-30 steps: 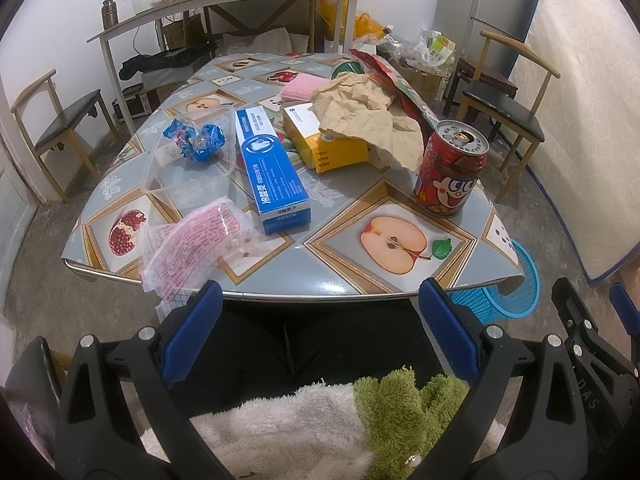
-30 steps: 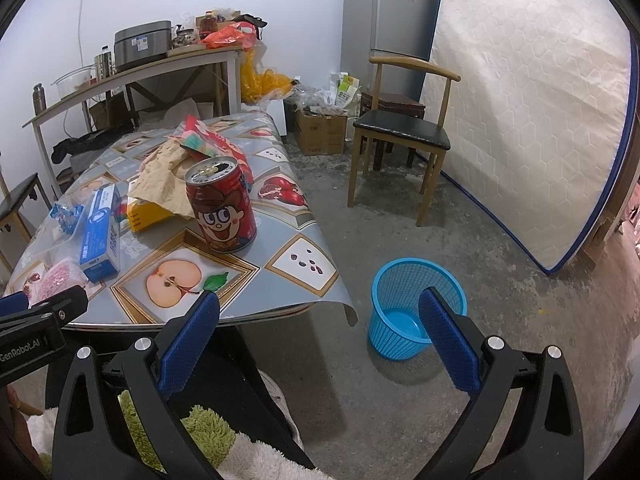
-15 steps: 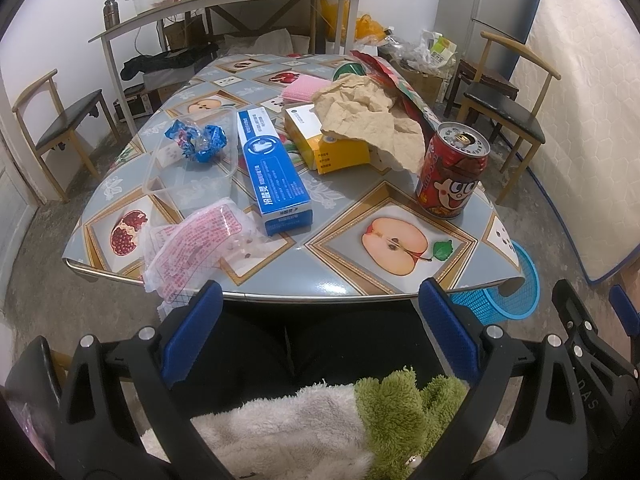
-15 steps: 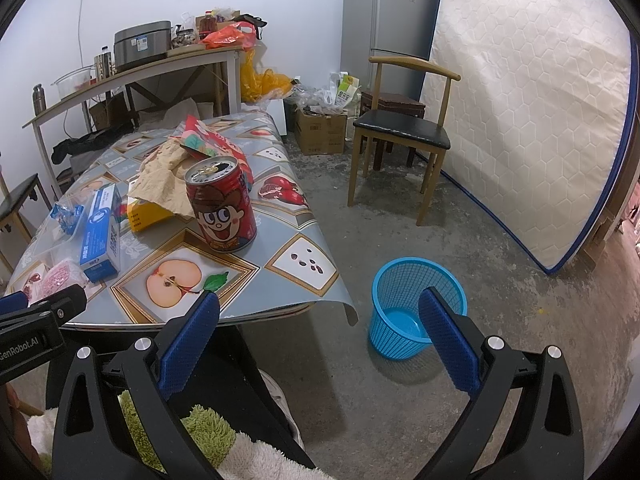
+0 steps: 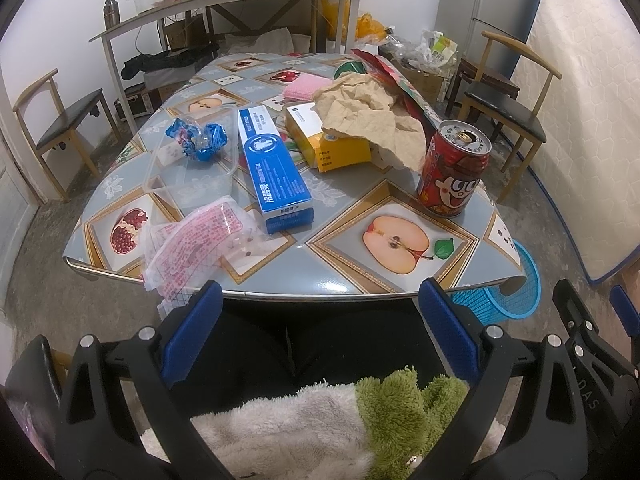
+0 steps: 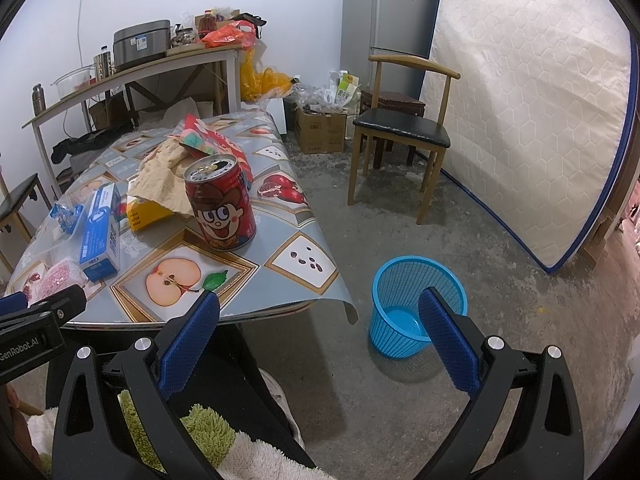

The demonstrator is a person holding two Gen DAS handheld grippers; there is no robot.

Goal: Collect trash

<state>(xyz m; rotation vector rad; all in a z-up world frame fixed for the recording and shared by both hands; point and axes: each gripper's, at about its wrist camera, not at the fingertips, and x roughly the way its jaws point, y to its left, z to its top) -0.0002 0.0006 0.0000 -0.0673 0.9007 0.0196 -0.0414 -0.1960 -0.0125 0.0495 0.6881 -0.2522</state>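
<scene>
While both claws hang short of the counter with nothing held, collection looks not yet begun.

Left wrist view
- left claw (image 5: 316, 318): blades wide apart, empty, near edge of counter (image 5: 344, 258), over person's lap.
- step: pre-grasp, judged; no item touched.
- trash on counter: pink printed bag (image 5: 192, 246) at near-left edge, overhanging; blue box (image 5: 274, 168) mid; yellow box (image 5: 332, 148) beyond it, partly under crumpled brown paper (image 5: 368, 120); red can (image 5: 452, 172) near right, upright, top opened.
- clear tray (image 5: 188, 172): left of blue box, holds crumpled blue wrapper (image 5: 198, 140); nothing else visible in it.
- basket (image 5: 508, 296): on floor at right, mostly hidden by counter corner.

Right wrist view
- right claw (image 6: 320, 332): blades wide apart, empty, aimed between counter corner and basket.
- can (image 6: 222, 204): nearest item to this claw, far-left of it.
- blue basket (image 6: 416, 304): on floor right of counter, upright, looks empty.
- next move, judged: reach forward-left, straddle can, close, carry right over basket rim, release. Can is open; keep it upright in case liquid remains.
</scene>
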